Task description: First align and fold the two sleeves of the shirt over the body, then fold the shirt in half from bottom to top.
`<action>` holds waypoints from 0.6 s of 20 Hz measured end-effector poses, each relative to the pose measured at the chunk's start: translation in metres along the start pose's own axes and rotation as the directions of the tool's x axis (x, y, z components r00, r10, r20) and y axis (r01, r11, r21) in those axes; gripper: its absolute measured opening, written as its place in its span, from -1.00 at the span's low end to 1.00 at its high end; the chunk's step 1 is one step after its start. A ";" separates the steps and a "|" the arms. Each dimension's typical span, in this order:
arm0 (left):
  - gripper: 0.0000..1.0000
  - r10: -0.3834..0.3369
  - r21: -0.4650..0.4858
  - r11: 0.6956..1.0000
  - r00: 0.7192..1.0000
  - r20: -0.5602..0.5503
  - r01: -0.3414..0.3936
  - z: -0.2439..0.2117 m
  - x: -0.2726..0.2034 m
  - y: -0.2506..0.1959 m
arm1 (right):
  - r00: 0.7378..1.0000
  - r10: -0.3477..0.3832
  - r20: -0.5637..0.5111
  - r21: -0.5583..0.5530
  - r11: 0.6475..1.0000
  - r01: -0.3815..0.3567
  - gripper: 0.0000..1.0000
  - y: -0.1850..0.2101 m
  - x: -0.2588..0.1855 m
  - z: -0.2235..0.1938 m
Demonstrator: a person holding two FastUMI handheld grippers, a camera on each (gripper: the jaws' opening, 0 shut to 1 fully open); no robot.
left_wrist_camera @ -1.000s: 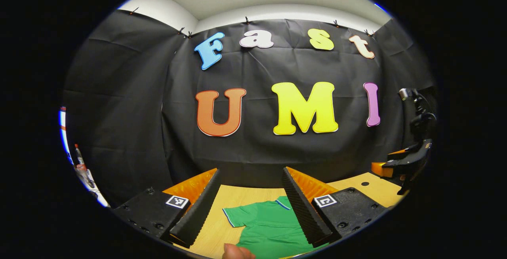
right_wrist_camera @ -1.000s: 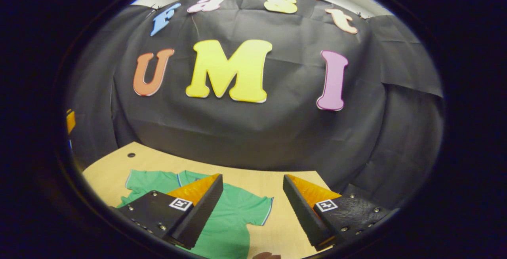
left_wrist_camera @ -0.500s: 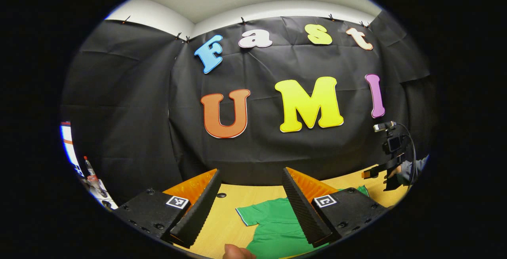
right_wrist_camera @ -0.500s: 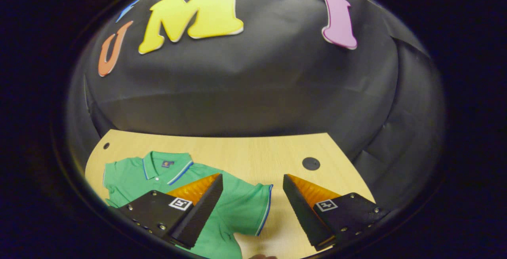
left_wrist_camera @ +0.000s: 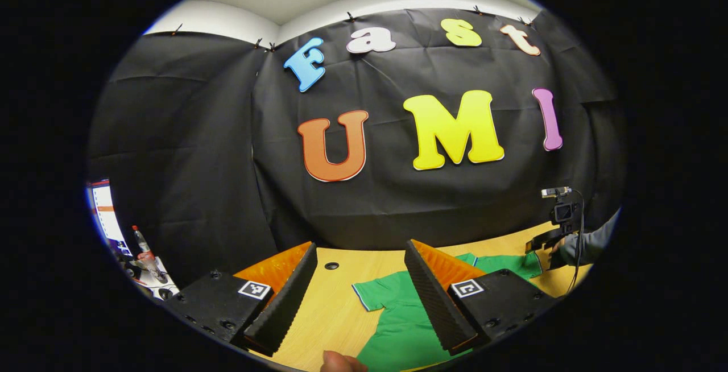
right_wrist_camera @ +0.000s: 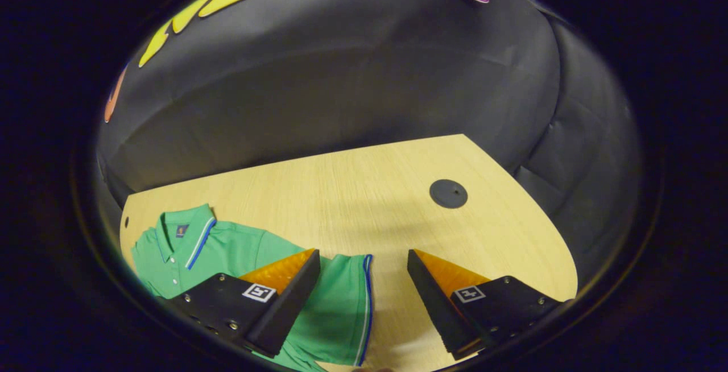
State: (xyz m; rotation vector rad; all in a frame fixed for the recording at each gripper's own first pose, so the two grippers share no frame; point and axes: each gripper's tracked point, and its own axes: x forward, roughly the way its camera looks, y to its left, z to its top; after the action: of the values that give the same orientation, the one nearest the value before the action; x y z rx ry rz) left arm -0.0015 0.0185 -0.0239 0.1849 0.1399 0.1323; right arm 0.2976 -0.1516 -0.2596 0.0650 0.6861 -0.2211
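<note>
Hovering with fingers spread and nothing between them in the left gripper view, left gripper [left_wrist_camera: 359, 295] above light wooden table [left_wrist_camera: 335, 309], green short-sleeved polo shirt [left_wrist_camera: 398, 326] flat below. Spread and empty likewise in the right gripper view, right gripper [right_wrist_camera: 364, 298] over the shirt's blue-trimmed sleeve [right_wrist_camera: 341, 304].

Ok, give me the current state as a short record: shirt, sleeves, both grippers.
shirt: green polo shirt, flat on the wooden table, collar away from the person
sleeves: both spread out, neither folded over the body yet
left gripper: open, above the shirt's left sleeve, holding nothing
right gripper: open, the right sleeve's hem between its fingers, not gripped
</note>
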 end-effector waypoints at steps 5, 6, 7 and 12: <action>0.99 -0.009 0.004 1.000 1.000 -0.018 0.009 -0.005 0.002 -0.007 | 0.998 0.035 -0.057 -0.036 0.999 -0.037 0.60 0.011 0.005 -0.023; 0.99 -0.013 0.000 1.000 1.000 -0.022 0.013 -0.006 0.003 -0.009 | 0.997 0.043 -0.068 -0.028 0.999 -0.045 0.29 0.015 0.012 -0.020; 0.99 -0.017 -0.001 1.000 0.999 -0.027 0.017 -0.007 0.004 -0.012 | 0.996 0.054 -0.068 -0.009 0.998 -0.055 -0.01 0.019 0.006 -0.021; 0.99 -0.021 0.014 1.000 1.000 -0.020 0.021 -0.005 0.003 -0.015 | 0.998 0.042 -0.052 -0.011 0.999 -0.043 -0.94 0.023 0.005 -0.016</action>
State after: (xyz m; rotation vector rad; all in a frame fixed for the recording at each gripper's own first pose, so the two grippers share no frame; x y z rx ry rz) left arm 0.0023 0.0050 -0.0316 0.1961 0.1620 0.1125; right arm 0.2963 -0.1279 -0.2758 0.0736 0.7370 -0.1748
